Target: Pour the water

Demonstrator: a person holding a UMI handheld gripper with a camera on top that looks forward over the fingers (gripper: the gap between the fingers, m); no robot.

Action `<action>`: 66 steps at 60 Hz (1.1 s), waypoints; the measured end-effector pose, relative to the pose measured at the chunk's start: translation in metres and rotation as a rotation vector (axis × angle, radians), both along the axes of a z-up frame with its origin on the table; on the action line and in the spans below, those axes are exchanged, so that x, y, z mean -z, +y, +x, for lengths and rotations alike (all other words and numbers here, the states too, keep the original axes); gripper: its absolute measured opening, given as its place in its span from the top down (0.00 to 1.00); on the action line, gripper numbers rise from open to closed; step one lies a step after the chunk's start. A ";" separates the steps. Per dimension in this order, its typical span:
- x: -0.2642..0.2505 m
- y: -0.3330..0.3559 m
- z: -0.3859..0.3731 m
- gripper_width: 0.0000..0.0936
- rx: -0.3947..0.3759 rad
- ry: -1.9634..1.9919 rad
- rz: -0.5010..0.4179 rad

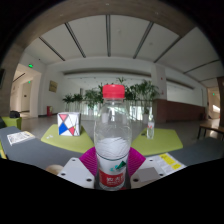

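A clear plastic water bottle [112, 135] with a red cap and a red-and-white label stands upright between my fingers, lifted above the table. My gripper [112, 168] is shut on its lower body, and a magenta pad [88, 160] presses on each side. Water inside reaches up near the shoulder. A small clear cup [149, 129] stands beyond the bottle to its right, on the yellow-green mat [165, 142].
A grey table [40, 150] stretches ahead, with a white box printed with coloured triangles [67, 124] to the left of the bottle and papers [20, 137] further left. Green plants [85, 100] line the back. A white ceiling with light panels fills the top.
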State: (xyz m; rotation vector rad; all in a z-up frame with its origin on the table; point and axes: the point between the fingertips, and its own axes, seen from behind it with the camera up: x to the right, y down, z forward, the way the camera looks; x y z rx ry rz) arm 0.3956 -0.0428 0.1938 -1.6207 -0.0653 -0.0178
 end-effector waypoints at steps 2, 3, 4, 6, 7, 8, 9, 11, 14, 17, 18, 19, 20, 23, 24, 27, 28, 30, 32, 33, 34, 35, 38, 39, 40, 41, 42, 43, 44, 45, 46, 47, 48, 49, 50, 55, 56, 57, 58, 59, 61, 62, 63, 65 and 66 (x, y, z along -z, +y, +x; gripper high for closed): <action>0.014 -0.001 0.003 0.63 0.001 0.018 -0.027; 0.022 -0.001 0.005 0.63 0.002 0.029 -0.041; 0.029 -0.001 0.007 0.62 0.005 0.039 -0.055; 0.042 0.011 0.018 0.63 0.005 0.047 -0.079; 0.054 0.007 0.017 0.63 0.008 0.043 -0.086; 0.061 0.007 0.018 0.63 0.012 0.034 -0.095; 0.069 0.006 0.019 0.62 0.016 0.026 -0.104; 0.081 0.006 0.022 0.63 0.019 0.013 -0.122; 0.097 0.008 0.024 0.63 0.012 0.002 -0.148; 0.103 0.007 0.026 0.62 0.013 0.006 -0.121; 0.104 0.006 0.026 0.63 0.014 0.013 -0.116; 0.108 0.005 0.027 0.61 0.017 0.021 -0.129; 0.101 0.009 0.028 0.62 0.020 0.030 -0.126; 0.104 0.004 0.030 0.62 0.028 0.043 -0.122; 0.104 0.004 0.030 0.61 0.028 0.044 -0.119; 0.104 0.006 0.030 0.53 0.032 0.036 -0.121; 0.104 0.006 0.030 0.50 0.032 0.033 -0.123; 0.104 0.004 0.030 0.45 0.035 0.027 -0.134; 0.106 0.004 0.031 0.39 0.049 0.026 -0.164; 0.109 0.002 0.032 0.38 0.056 0.026 -0.185; 0.111 0.000 0.033 0.30 0.062 0.026 -0.202; 0.112 -0.003 0.033 0.23 0.067 0.025 -0.214; 0.112 -0.011 0.036 0.06 0.082 0.022 -0.241; 0.112 -0.015 0.037 0.11 0.092 0.021 -0.252; 0.112 -0.020 0.038 0.11 0.101 0.021 -0.266; 0.112 -0.025 0.039 0.11 0.107 0.021 -0.280; 0.111 -0.030 0.040 0.09 0.111 0.021 -0.290; 0.111 -0.033 0.043 0.08 0.113 0.020 -0.297; 0.108 -0.039 0.042 0.08 0.116 0.019 -0.299; 0.105 -0.049 0.041 0.07 0.120 0.016 -0.299; 0.102 -0.057 0.039 0.08 0.120 0.012 -0.303; 0.099 -0.065 0.038 0.08 0.120 0.005 -0.308; 0.095 -0.073 0.036 0.08 0.120 -0.003 -0.313; 0.092 -0.081 0.035 0.08 0.121 -0.010 -0.315; 0.088 -0.090 0.033 0.08 0.124 -0.016 -0.318; 0.067 -0.140 0.020 0.08 0.131 -0.043 -0.343; 0.063 -0.152 0.018 0.09 0.135 -0.045 -0.346; 0.058 -0.163 0.015 0.09 0.138 -0.046 -0.347; 0.053 -0.175 0.012 0.08 0.140 -0.045 -0.346; 0.047 -0.186 0.009 0.09 0.143 -0.042 -0.344; 0.037 -0.206 0.003 0.09 0.146 -0.036 -0.348; 0.033 -0.218 -0.001 0.09 0.144 -0.034 -0.353; 0.029 -0.230 -0.005 0.09 0.141 -0.032 -0.357; 0.020 -0.256 -0.013 0.09 0.142 -0.025 -0.360; 0.016 -0.267 -0.016 0.09 0.143 -0.023 -0.362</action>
